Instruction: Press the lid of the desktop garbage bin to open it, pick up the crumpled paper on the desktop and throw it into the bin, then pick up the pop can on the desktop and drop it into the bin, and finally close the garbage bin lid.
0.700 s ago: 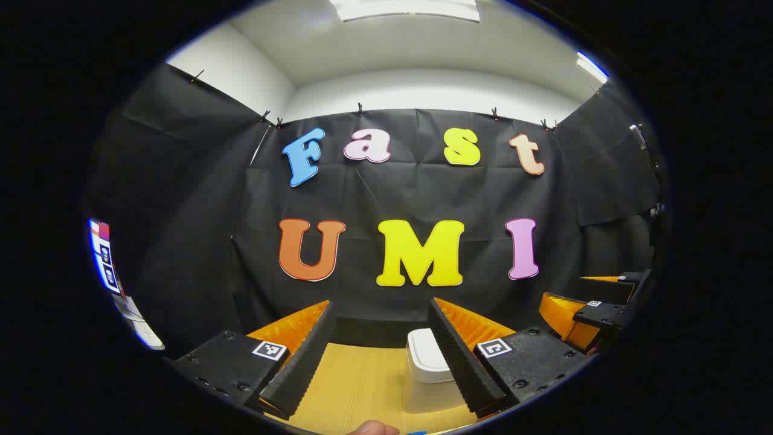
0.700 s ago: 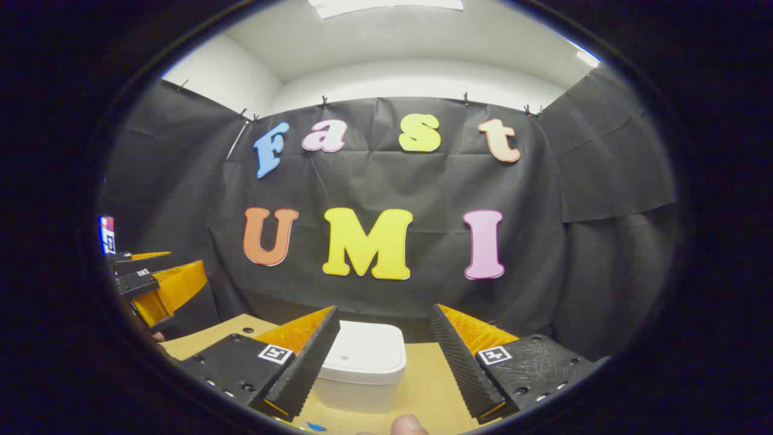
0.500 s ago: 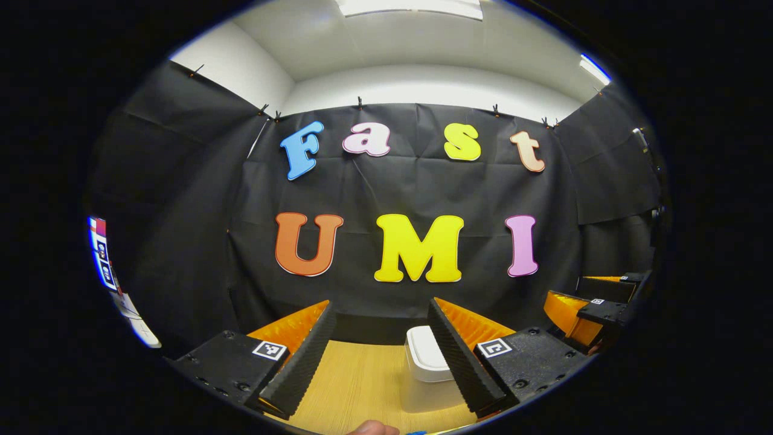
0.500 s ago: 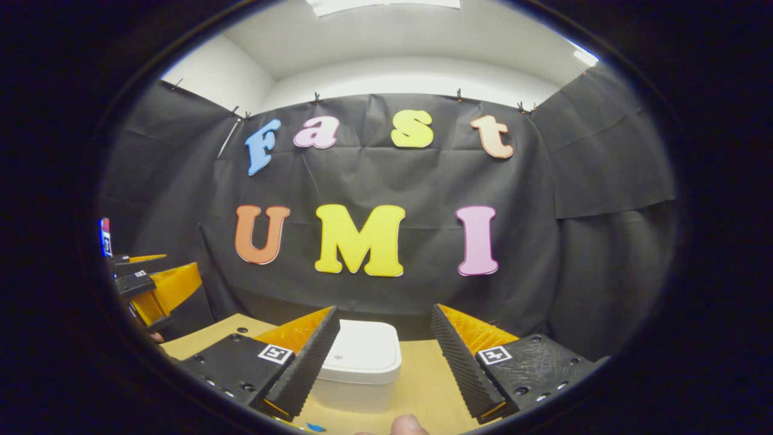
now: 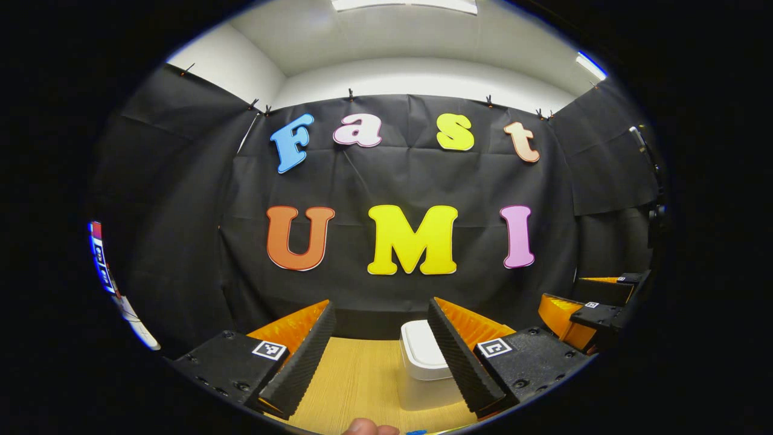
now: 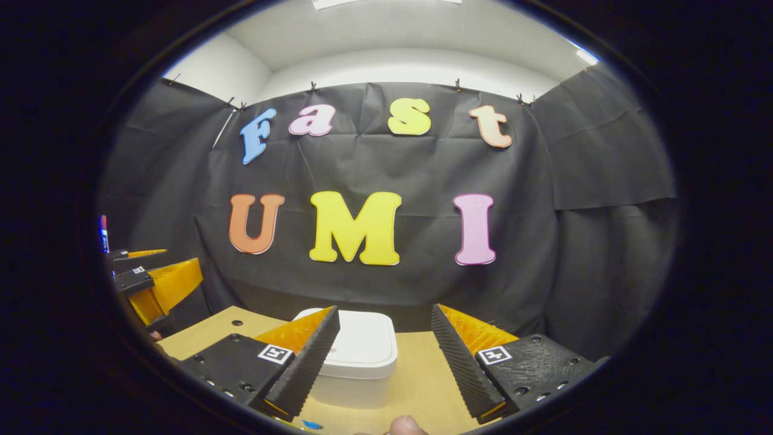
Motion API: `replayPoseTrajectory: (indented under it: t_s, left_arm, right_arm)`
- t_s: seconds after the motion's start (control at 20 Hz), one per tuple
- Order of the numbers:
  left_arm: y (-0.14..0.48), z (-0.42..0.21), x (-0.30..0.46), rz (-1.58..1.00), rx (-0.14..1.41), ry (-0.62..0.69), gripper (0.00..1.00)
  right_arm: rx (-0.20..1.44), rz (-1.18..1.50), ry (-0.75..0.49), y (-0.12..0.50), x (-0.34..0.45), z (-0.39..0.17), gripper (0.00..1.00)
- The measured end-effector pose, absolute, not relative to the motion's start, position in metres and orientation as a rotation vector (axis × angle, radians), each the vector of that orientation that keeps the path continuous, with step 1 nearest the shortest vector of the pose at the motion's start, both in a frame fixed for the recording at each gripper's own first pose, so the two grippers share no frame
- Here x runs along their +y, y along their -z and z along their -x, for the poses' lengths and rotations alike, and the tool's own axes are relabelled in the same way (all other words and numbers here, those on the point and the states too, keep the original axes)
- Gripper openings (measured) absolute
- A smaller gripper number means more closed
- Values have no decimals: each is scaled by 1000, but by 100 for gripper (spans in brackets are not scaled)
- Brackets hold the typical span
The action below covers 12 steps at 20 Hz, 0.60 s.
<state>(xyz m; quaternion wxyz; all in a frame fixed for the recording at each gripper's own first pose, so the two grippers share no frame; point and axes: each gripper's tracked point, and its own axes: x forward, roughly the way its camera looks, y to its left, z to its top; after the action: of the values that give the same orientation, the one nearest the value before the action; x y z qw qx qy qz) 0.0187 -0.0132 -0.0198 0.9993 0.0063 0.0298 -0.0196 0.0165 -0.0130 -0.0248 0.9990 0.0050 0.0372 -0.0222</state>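
Observation:
A white desktop bin (image 6: 359, 359) with its lid down stands on the wooden table (image 6: 416, 386), just ahead of my right gripper (image 6: 383, 356), whose fingers are open and hold nothing; its left finger overlaps the bin's left side. In the left gripper view the same bin (image 5: 423, 368) sits ahead and to the right, partly behind that gripper's right finger. My left gripper (image 5: 380, 353) is open and empty over the table (image 5: 356, 386). A pale rounded thing (image 6: 403, 425) peeks in at the bottom edge of each view.
The other gripper shows far off at the side of each view: the right one (image 5: 595, 314) at the right edge, the left one (image 6: 151, 284) at the left edge. Black cloth walls close the booth behind the table. A small blue bit (image 6: 312, 425) lies at the near edge.
Both views have tipped slightly downward, so the wall sits higher and the bin shows a little more fully. Both grippers stay open.

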Motion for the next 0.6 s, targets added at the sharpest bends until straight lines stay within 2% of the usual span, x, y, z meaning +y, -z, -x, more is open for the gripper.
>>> replayPoseTrajectory:
  t_s: [0.15, 0.2, 0.4, 0.6]
  left_arm:
    - [23, -19, -15, -22, 69, 36, 98]
    - [25, -19, -15, -22, 72, 35, 98]
    - [26, -20, -15, -31, 80, 32, 98]
    - [30, -20, -13, -36, 87, 24, 98]
  right_arm:
    - [100, -15, 35, 31, -12, -19, 95]
    - [109, -19, 24, 34, -10, -20, 98]
    - [138, -30, -4, 40, -3, -27, 92]
    - [170, -31, -52, 47, 9, -34, 95]
